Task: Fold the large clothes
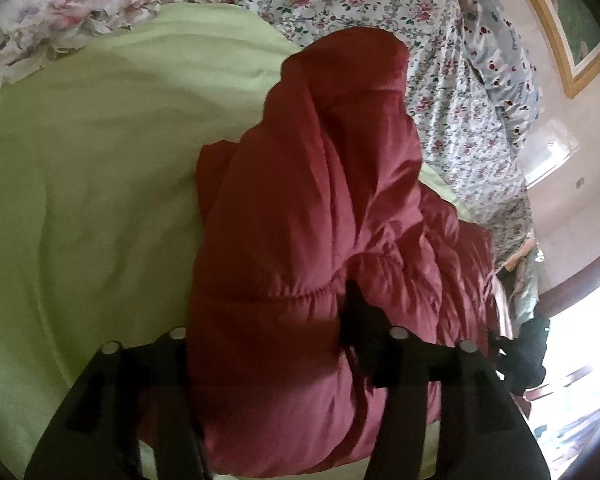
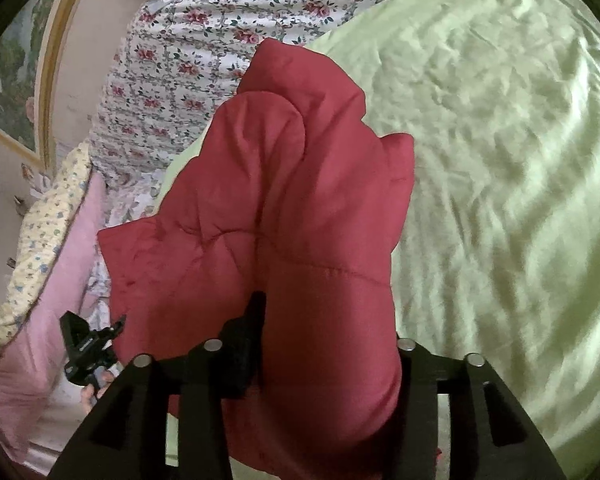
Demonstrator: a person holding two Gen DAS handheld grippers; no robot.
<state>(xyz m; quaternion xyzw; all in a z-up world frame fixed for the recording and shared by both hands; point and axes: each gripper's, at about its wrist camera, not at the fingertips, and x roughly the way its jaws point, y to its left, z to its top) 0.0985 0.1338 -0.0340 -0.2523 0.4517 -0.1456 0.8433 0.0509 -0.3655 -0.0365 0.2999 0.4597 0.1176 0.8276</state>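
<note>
Bunched and lifted over the green bedsheet [image 2: 500, 160], the red padded jacket [image 1: 300, 208] is clamped by the left gripper [image 1: 284, 360] and right gripper [image 2: 328, 360] at six o'clock, so folding is judged barely begun, no flat fold yet visible.

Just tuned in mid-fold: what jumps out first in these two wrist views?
A puffy red jacket fills the middle of both views, bunched up and draped over both grippers. The left gripper and right gripper each have it between their fingers. Under it lies a pale green sheet, with flowered bedding behind.
</note>
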